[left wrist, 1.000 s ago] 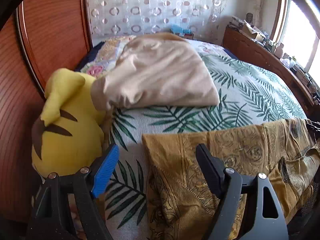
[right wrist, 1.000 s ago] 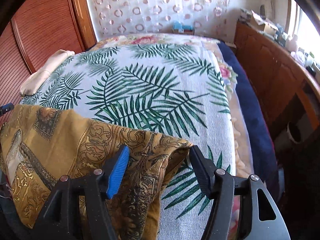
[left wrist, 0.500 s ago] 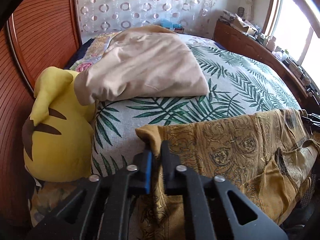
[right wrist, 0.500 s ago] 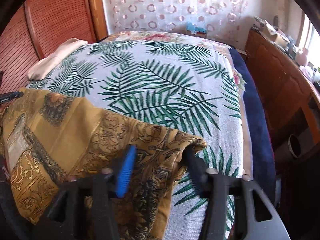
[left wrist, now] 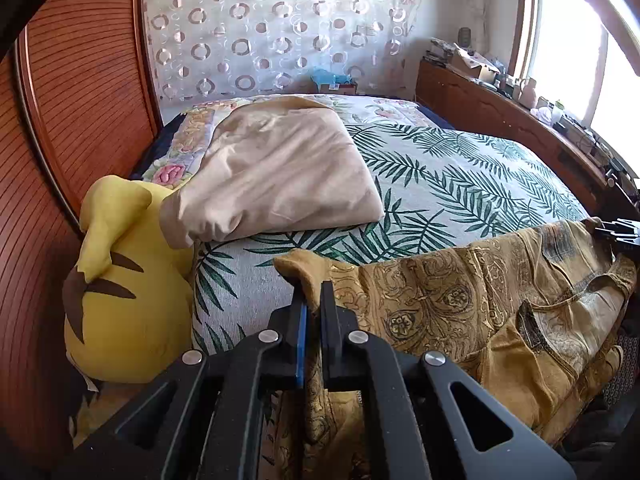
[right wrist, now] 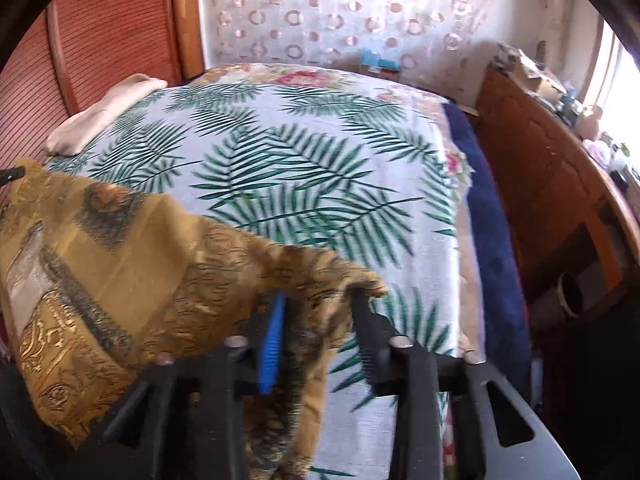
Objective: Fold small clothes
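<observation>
A mustard-gold patterned garment [left wrist: 460, 300] lies across the near edge of the bed. In the left wrist view my left gripper [left wrist: 311, 292] is shut on its left corner, which stands up a little off the bedspread. In the right wrist view the garment [right wrist: 120, 248] is bunched at its right corner between the fingers of my right gripper [right wrist: 319, 300]. The pads press on that thick fold, and cloth drapes over the black finger. The right gripper's tip [left wrist: 618, 232] shows at the far right of the left wrist view.
A leaf-print bedspread [left wrist: 460, 176] covers the bed. A folded beige cloth [left wrist: 276, 176] and a yellow plush toy [left wrist: 120, 288] sit at the left by the wooden panel. A navy blanket [right wrist: 492, 240] and a cluttered wooden ledge [right wrist: 540, 168] run along the right.
My left jaws closed on the garment's left corner and lifted it slightly. The right jaws narrowed onto the bunched right corner, which has risen a little.
</observation>
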Motion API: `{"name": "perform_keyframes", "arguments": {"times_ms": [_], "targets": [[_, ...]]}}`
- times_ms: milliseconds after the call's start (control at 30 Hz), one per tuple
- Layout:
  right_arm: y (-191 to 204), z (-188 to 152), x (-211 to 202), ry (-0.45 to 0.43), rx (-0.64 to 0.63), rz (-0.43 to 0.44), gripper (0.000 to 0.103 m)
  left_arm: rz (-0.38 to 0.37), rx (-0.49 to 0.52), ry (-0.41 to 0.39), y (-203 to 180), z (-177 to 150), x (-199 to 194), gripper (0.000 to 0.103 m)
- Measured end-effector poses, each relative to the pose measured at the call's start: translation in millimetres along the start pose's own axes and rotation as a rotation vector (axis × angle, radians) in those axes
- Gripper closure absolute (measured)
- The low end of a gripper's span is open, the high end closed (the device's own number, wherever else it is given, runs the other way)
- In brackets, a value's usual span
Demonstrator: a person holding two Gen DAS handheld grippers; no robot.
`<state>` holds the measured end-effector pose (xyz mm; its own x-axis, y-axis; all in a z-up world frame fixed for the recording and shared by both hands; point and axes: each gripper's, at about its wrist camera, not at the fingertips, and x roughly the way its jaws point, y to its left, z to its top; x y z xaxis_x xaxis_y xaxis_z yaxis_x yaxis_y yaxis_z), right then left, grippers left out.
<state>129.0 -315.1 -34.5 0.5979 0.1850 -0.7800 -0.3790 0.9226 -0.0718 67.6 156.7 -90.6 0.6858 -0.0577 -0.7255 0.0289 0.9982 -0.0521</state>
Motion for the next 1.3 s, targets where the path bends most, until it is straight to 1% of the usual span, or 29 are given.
{"name": "perform_keyframes", "arguments": {"times_ms": [33,67,133,267,300,367,400,433,467,500,533,633,733,833,900,933,1000,1067,1167,1300], "targets": [[-2,0,0,-0.001,0.010,0.000,0.059,-0.002,-0.004,0.000,0,-1,0,0.097],[-4,0,0,0.002,0.018,-0.004,0.053,-0.003,-0.007,0.000,1,-2,0,0.097],[-7,1,3,0.007,0.027,-0.013,0.048,-0.001,-0.008,0.002,0,-2,2,0.097],[-16,7,16,0.015,0.070,0.026,0.043,-0.001,-0.013,0.006,0,-2,5,0.097],[-20,8,19,0.003,0.090,0.047,0.043,-0.001,-0.012,0.007,1,-2,5,0.097],[-20,9,21,-0.018,0.096,0.055,0.044,-0.001,-0.012,0.007,1,-3,6,0.097],[-18,8,21,-0.026,0.090,0.055,0.048,-0.003,-0.011,0.005,1,-4,6,0.097],[-15,6,20,-0.035,0.077,0.061,0.064,-0.007,-0.010,0.002,1,-5,5,0.097],[-10,4,18,-0.044,0.057,0.084,0.082,-0.011,-0.010,-0.004,1,-5,3,0.097],[-7,3,16,-0.044,0.044,0.112,0.087,-0.010,-0.010,-0.015,-1,-6,0,0.097],[-3,0,14,-0.040,0.031,0.124,0.089,-0.010,-0.010,-0.028,-2,-5,-4,0.097],[5,-6,2,-0.052,-0.001,0.105,0.091,-0.027,-0.013,-0.087,-8,0,-26,0.097],[3,-6,-25,-0.094,0.030,0.109,0.092,-0.063,-0.011,-0.181,-16,10,-64,0.097],[2,2,-71,-0.177,0.024,0.110,0.092,-0.100,0.006,-0.253,-22,21,-95,0.097],[3,8,-107,-0.227,0.012,0.130,0.092,-0.109,0.002,-0.299,-24,36,-116,0.097],[5,11,-122,-0.251,-0.002,0.125,0.092,-0.117,0.002,-0.323,-26,42,-125,0.097],[9,15,-157,-0.294,-0.041,0.090,0.092,-0.136,0.015,-0.376,-31,54,-147,0.097],[16,18,-193,-0.344,-0.068,0.064,0.092,-0.139,0.030,-0.422,-35,63,-167,0.097],[21,26,-243,-0.416,-0.107,0.037,0.092,-0.139,0.022,-0.475,-36,76,-190,0.097],[32,34,-293,-0.496,-0.158,-0.011,0.092,-0.143,0.004,-0.538,-29,88,-213,0.097]]}}
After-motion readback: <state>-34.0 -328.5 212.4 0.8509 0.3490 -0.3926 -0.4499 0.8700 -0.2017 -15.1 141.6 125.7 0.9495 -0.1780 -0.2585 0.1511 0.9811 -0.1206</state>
